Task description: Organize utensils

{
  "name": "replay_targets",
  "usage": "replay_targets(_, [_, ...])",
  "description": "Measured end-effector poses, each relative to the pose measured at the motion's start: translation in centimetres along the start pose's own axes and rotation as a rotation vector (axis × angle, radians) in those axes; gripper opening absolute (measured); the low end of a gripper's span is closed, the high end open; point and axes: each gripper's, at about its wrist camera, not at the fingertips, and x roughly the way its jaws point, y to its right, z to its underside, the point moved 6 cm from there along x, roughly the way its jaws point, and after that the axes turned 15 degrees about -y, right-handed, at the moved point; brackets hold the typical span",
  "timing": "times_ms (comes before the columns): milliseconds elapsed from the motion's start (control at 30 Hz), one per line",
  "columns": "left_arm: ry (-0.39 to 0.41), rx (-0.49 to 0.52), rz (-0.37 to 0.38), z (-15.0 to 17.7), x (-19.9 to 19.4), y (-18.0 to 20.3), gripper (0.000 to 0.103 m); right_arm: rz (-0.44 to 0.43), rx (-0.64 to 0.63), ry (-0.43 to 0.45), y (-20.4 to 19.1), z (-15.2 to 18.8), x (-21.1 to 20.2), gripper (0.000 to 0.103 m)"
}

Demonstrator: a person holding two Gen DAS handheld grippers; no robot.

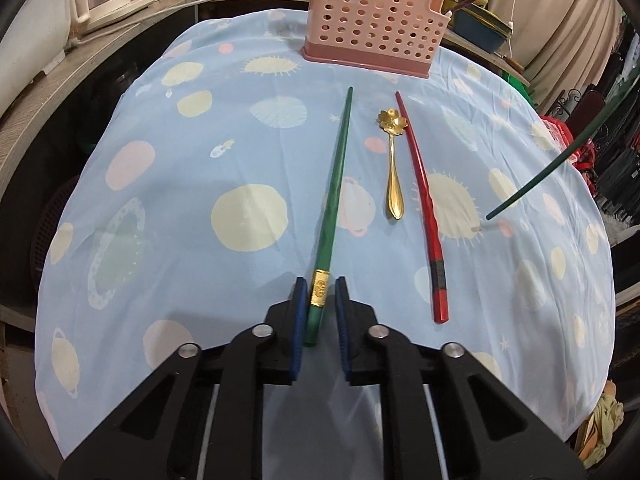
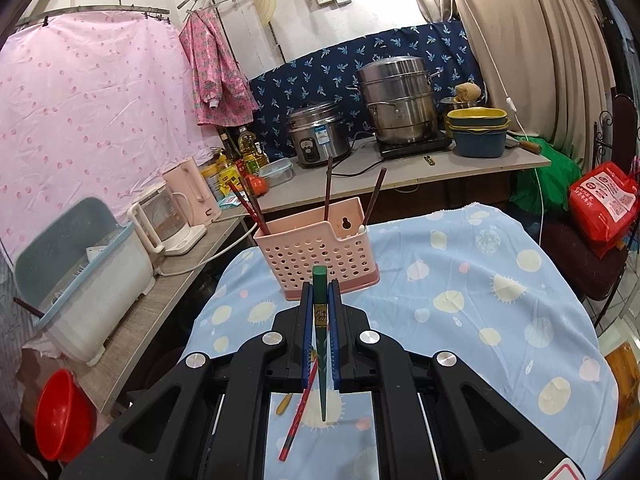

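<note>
A green chopstick [image 1: 335,196] with a gold band lies on the blue tablecloth [image 1: 168,216]. Its thick end sits between the fingers of my left gripper [image 1: 322,298], which stand slightly apart around it. A gold flower spoon [image 1: 393,168] and a red chopstick [image 1: 424,208] lie to its right. My right gripper [image 2: 320,300] is shut on a second green chopstick [image 2: 320,320], held upright above the table; it also shows in the left wrist view [image 1: 560,160]. The pink perforated holder [image 2: 316,248] stands ahead with several dark chopsticks in it.
A counter [image 2: 440,168] behind the table holds a rice cooker [image 2: 318,132], a steel steamer pot [image 2: 396,100] and stacked bowls [image 2: 478,128]. Kettles [image 2: 176,208] and a dish box [image 2: 80,264] stand at left. A red basin [image 2: 60,412] lies low left.
</note>
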Motion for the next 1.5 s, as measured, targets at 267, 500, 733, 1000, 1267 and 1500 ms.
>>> replay_targets(267, [0.04,0.006,0.016,-0.5,-1.8,0.3,0.007,-0.003,-0.002,0.006,-0.3,-0.1,-0.2,0.007])
replay_targets(500, [0.153,0.018,0.029,-2.5,-7.3,0.9,0.007,-0.001,-0.011,0.035,-0.4,-0.9,-1.1,0.007])
replay_targets(733, [0.289,0.036,0.029,-5.9,-13.2,2.0,0.007,0.002,-0.038,0.056,-0.9,-2.4,-1.3,0.007])
replay_targets(1000, [0.419,0.097,0.017,-11.2,-18.7,4.1,0.007,-0.006,-0.077,0.062,-1.9,-5.1,-0.3,0.007])
replay_targets(1267, [0.54,0.139,0.0,-17.2,-23.5,6.2,0.007,-0.028,-0.108,0.085,-3.1,-10.3,1.4,0.007])
replay_targets(1500, [0.666,0.133,-0.004,-23.6,-28.0,7.2,0.007,-0.038,-0.118,0.172,-4.9,-17.6,2.2,0.007])
